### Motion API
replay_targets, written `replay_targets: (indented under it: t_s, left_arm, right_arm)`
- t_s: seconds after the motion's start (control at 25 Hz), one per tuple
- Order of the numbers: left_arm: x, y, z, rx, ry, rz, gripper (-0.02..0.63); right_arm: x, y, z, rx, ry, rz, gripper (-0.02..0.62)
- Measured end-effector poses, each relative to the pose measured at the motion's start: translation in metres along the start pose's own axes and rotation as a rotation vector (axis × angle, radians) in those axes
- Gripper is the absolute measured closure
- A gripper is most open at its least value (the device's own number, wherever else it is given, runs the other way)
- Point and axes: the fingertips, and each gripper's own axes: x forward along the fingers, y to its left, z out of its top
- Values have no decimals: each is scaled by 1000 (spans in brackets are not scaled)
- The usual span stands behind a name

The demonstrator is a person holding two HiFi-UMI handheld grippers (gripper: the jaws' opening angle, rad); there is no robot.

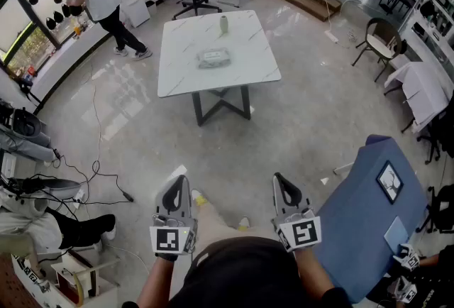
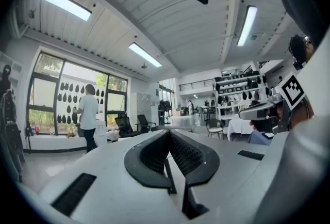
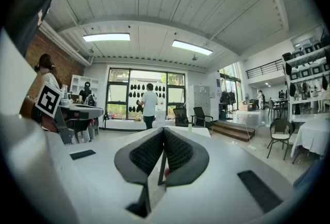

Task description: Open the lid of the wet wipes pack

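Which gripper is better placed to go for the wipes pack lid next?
Left, marginally. The left gripper and right gripper are both shut, empty and far from the table; the wet wipes pack lies slightly to the left.

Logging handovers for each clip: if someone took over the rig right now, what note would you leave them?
Left gripper: fingers shut, empty, held level at the waist.
Right gripper: the same.
Wet wipes pack lies on the white table across the floor, likely out of reach; a small pale bottle stands beyond it.
Done: nothing visible; lid too small to read.
Left: walk up, steady the pack, open the lid.
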Motion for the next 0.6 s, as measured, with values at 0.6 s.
replay_targets:
  t_s: [0.6]
  left_arm:
    - [-11,-46,22,384,-15,-194,589]
  right_arm:
    - [9,25,58,-134,-156,36,594]
